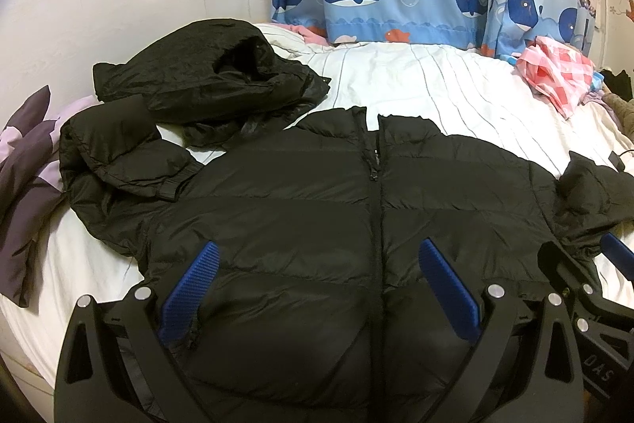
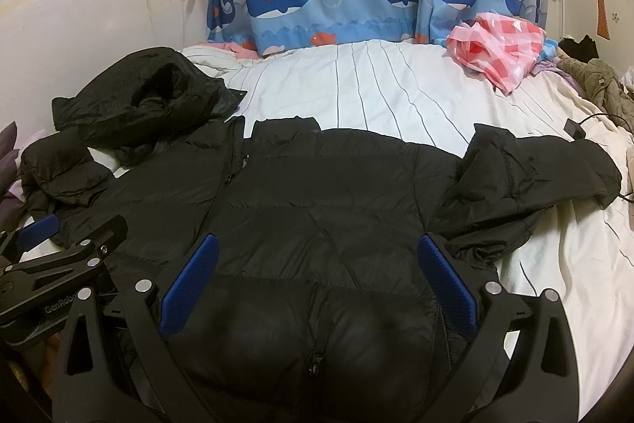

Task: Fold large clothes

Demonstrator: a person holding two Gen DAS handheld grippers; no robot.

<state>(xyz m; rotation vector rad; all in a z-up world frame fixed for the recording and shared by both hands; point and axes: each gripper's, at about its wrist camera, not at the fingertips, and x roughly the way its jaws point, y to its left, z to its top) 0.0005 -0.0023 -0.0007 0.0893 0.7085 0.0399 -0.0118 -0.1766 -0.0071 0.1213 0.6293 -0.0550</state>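
On the left lies a pillow, and beside it the jacket's left sleeve is bunched and doubled back, not yet smoothed. Behind that sleeve a second black coat sits crumpled, untouched. The jacket itself is spread front-up across the bed, zip closed, collar away from the cameras. No fold shows in the body, so the work seems barely begun. The left gripper hovers over the hem, spread wide and holding nothing. The right gripper hangs beside it, equally wide and empty. Further right, the right sleeve sprawls outward, rumpled. Both sleeves and the body remain to be folded, then likely the second coat.
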